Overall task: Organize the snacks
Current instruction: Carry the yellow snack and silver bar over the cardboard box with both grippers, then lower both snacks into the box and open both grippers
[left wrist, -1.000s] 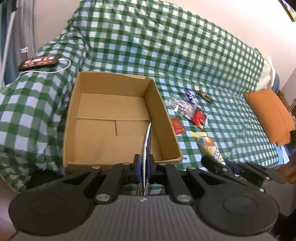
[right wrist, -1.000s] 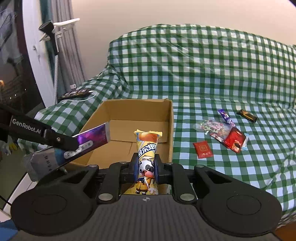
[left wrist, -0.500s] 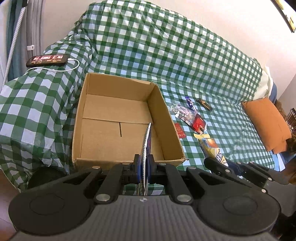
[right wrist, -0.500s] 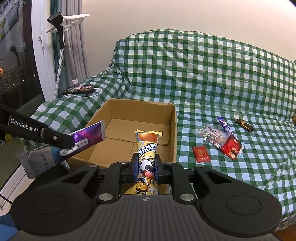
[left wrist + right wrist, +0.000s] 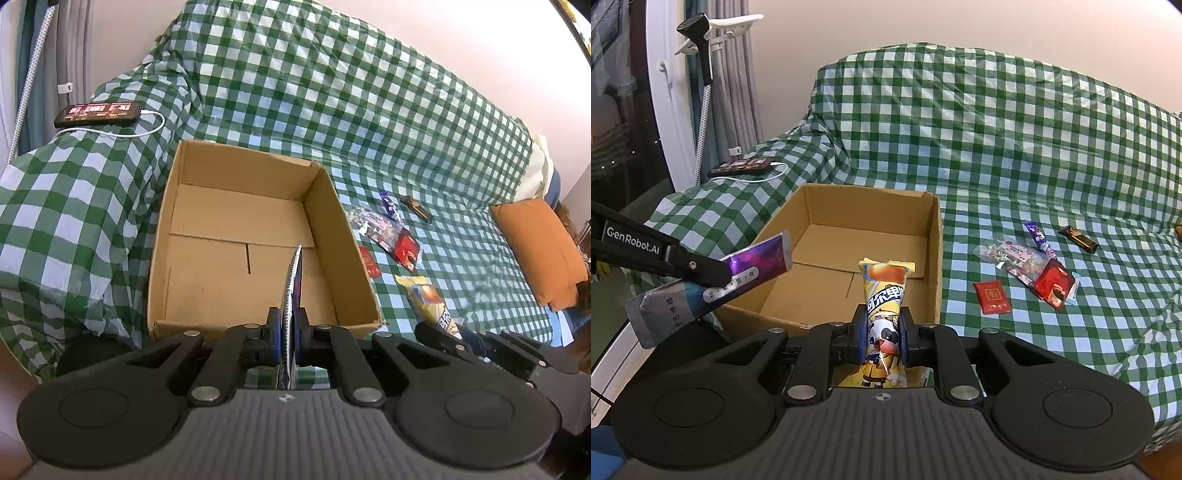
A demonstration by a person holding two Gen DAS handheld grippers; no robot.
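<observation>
Nothing moved; both grippers (image 5: 287, 334) (image 5: 882, 334) tilted down, clamping snacks.

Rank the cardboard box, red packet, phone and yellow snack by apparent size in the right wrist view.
1. cardboard box
2. yellow snack, though it is nearest the camera
3. phone
4. red packet, close to the phone

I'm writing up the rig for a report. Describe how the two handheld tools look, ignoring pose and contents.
Both match: the left tool and right tool have black linkage arms with silver pivot pins, blue pads, two round black discs and a grey ribbed body. In the right wrist view, the left tool's finger reads "GenRobot.AI" in white. No sleeves or cables show.
</observation>
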